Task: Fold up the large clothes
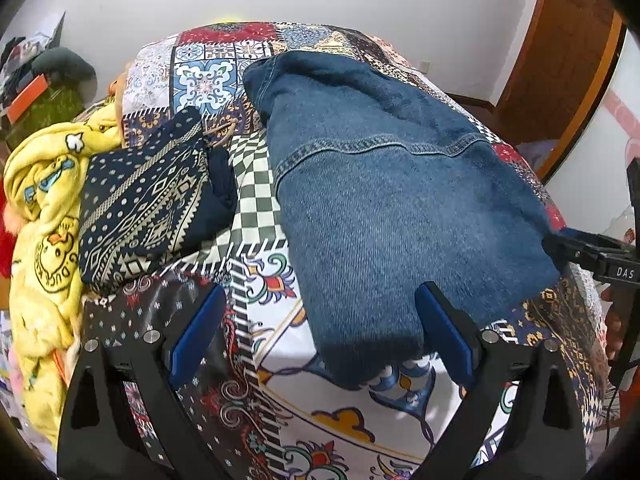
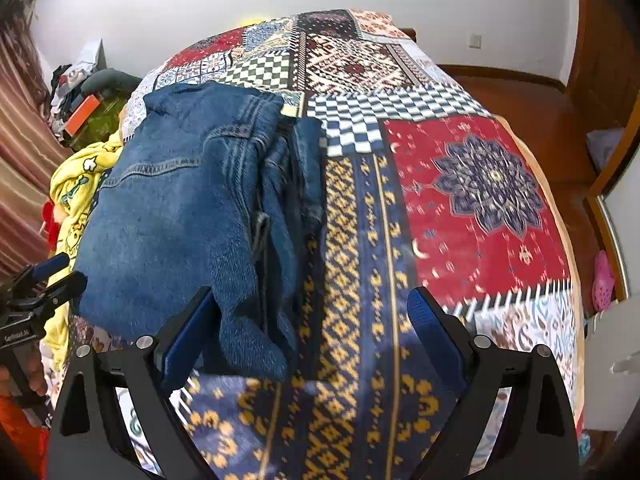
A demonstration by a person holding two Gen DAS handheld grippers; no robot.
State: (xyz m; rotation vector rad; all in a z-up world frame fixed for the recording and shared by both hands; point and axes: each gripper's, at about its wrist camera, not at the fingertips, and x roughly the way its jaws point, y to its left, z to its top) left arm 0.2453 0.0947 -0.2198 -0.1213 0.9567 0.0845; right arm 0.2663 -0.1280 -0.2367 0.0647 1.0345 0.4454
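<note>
The left tongs (image 1: 320, 336) are spread wide and empty at the bottom of the left view, one pad just beside the near end of the jeans (image 1: 384, 208). The right tongs (image 2: 312, 336) are likewise wide and empty, one pad at the jeans' lower right edge. The jeans are laid folded on the bed (image 2: 480, 208), filling the centre of the left view and the left half of the right view. If only the top layer is pinched, the stacked folds at the side could be dragged apart. A patterned cloth (image 1: 144, 204) and a yellow blanket (image 1: 44, 216) at the left could be snagged.
</note>
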